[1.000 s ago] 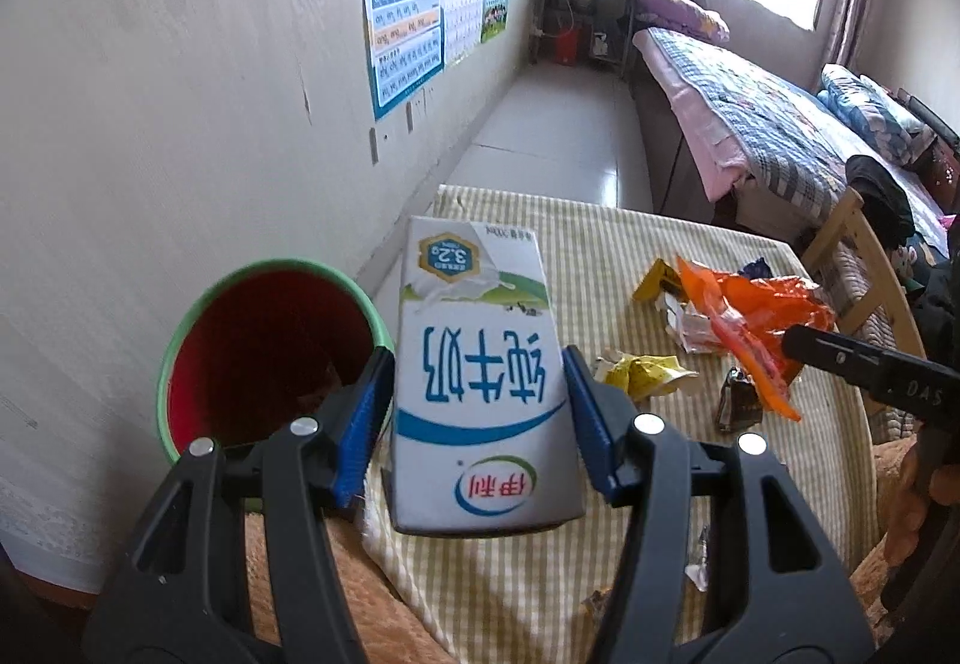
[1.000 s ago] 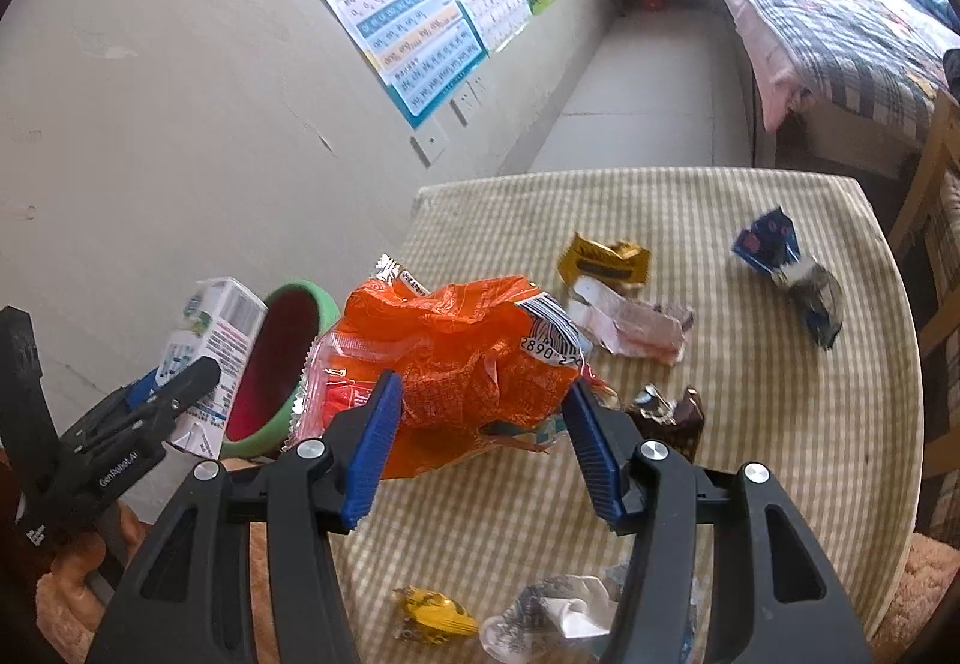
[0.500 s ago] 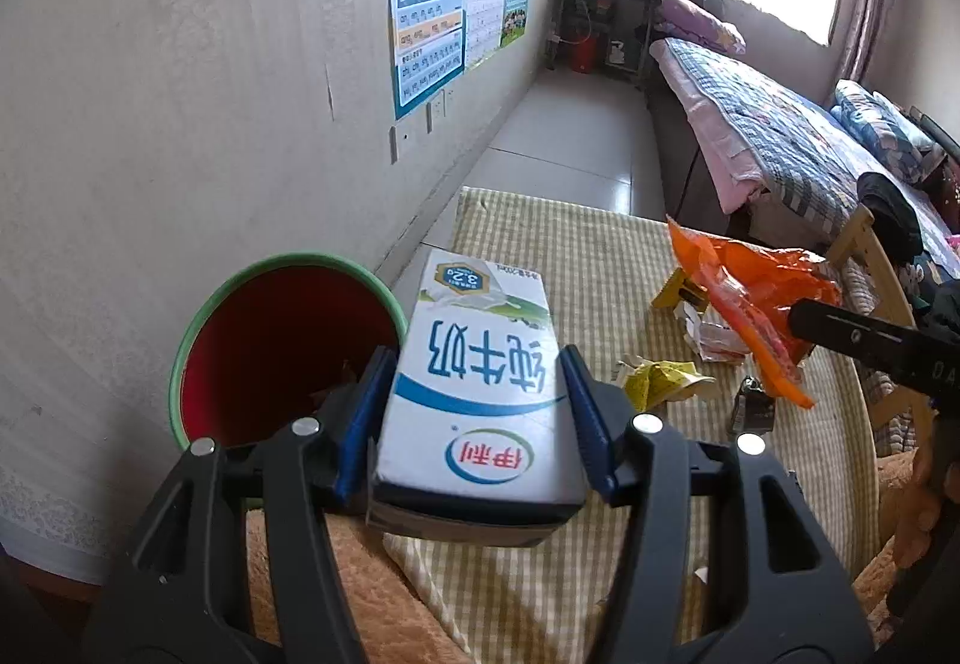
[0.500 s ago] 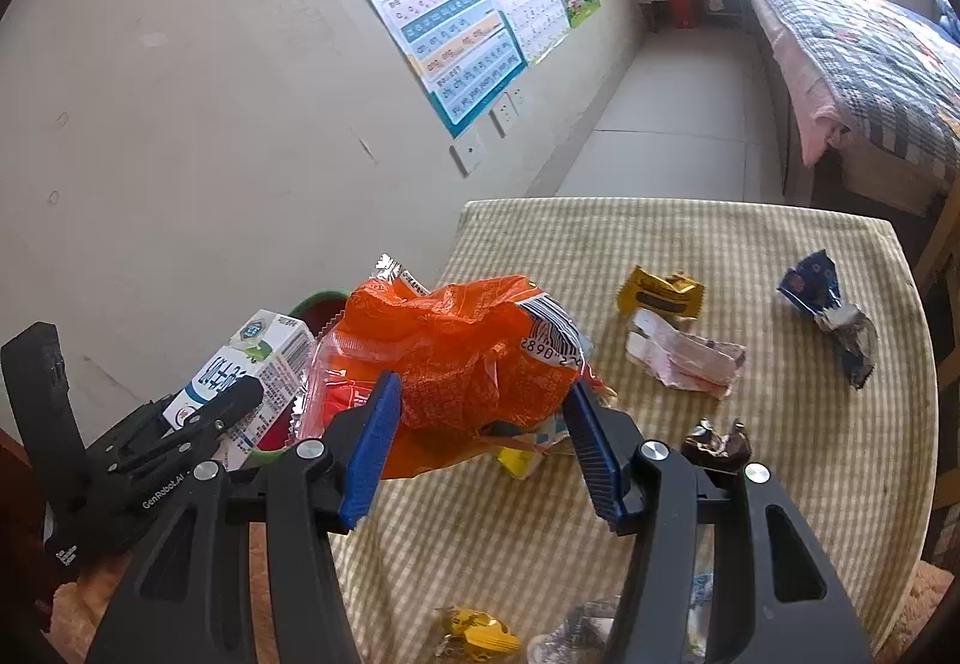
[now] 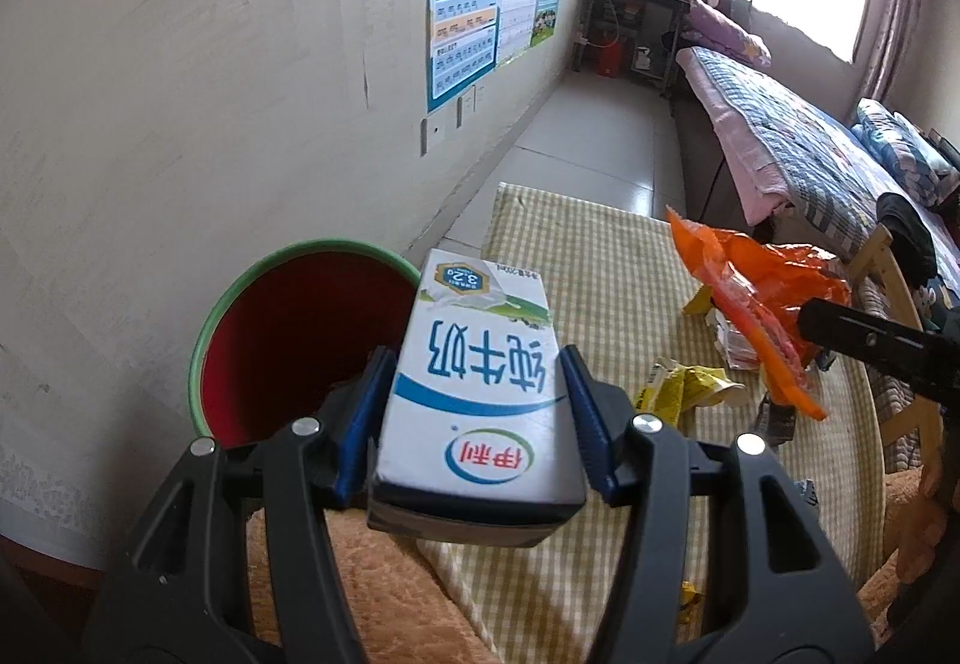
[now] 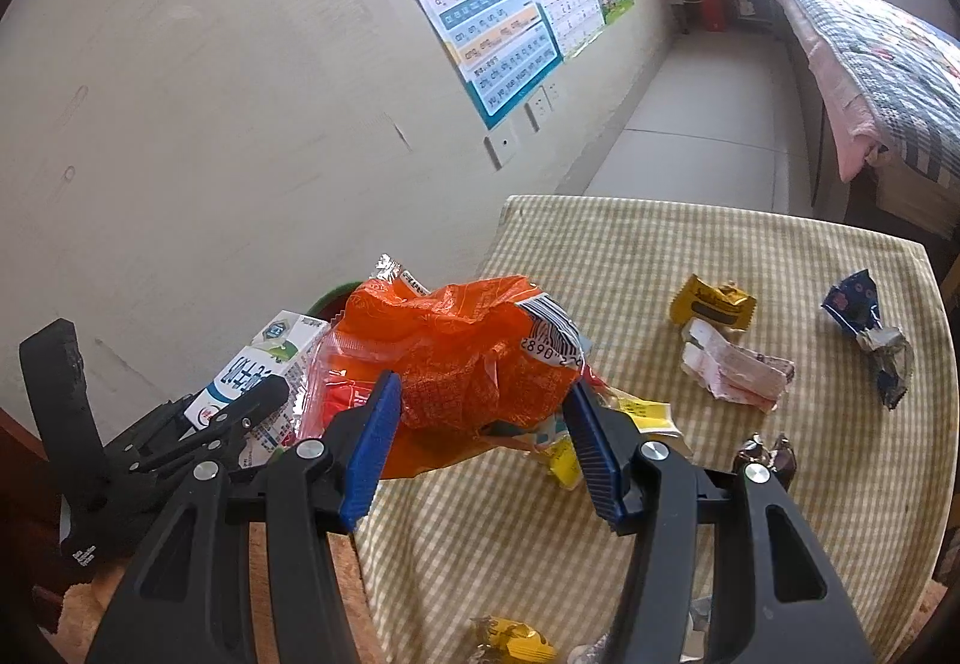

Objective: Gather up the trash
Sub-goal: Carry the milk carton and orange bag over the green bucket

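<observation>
Checkered counter (image 6: 750,244) by the wall, wrappers scattered about. Left gripper (image 5: 477,412) fingers clamped on milk carton (image 5: 480,382) right beside red bin (image 5: 300,346); right gripper (image 6: 483,448) fingers pinching orange bag (image 6: 462,358), held above counter.

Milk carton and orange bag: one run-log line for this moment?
left hand-held gripper: shut on milk carton, beside red bin | right hand-held gripper: shut on orange snack bag | wrappers on table

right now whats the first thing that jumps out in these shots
A white and blue milk carton clamped in the left gripper, beside the red bin with a green rim. The right gripper grips a crumpled orange bag over the checked tablecloth, where small wrappers lie scattered.
</observation>
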A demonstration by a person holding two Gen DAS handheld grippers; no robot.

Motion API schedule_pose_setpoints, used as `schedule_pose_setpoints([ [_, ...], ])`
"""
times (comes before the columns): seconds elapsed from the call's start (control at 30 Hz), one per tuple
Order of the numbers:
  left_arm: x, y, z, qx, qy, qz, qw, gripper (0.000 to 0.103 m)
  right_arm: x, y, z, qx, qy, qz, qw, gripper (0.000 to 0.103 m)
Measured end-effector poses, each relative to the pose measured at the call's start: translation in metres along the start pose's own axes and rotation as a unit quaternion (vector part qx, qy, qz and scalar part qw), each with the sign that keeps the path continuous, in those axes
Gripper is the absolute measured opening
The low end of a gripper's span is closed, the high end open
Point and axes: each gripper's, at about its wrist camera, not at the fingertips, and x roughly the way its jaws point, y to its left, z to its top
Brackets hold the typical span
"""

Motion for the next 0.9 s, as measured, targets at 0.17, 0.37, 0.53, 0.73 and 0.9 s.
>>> schedule_pose_setpoints([
  [0.17, 0.003, 0.007, -0.001, -0.007, 0.003, 0.005, 1.0, 0.054, 0.004, 0.005, 0.001, -0.003, 0.003, 0.003, 1.0, 0.054],
  [0.37, 0.005, 0.014, -0.004, -0.017, 0.007, 0.011, 0.9998, 0.054, 0.01, 0.009, 0.001, -0.003, 0.009, 0.005, 1.0, 0.054],
  [0.53, 0.007, 0.022, -0.005, -0.023, 0.009, 0.016, 0.9996, 0.054, 0.015, 0.014, 0.003, -0.006, 0.013, 0.007, 1.0, 0.055],
  [0.73, 0.01, 0.031, -0.007, -0.032, 0.012, 0.023, 0.9991, 0.054, 0.023, 0.025, 0.005, -0.015, 0.019, 0.012, 1.0, 0.055],
  [0.9, 0.012, 0.043, -0.008, -0.043, 0.015, 0.031, 0.9985, 0.054, 0.034, 0.038, 0.007, -0.027, 0.028, 0.016, 0.999, 0.056],
])
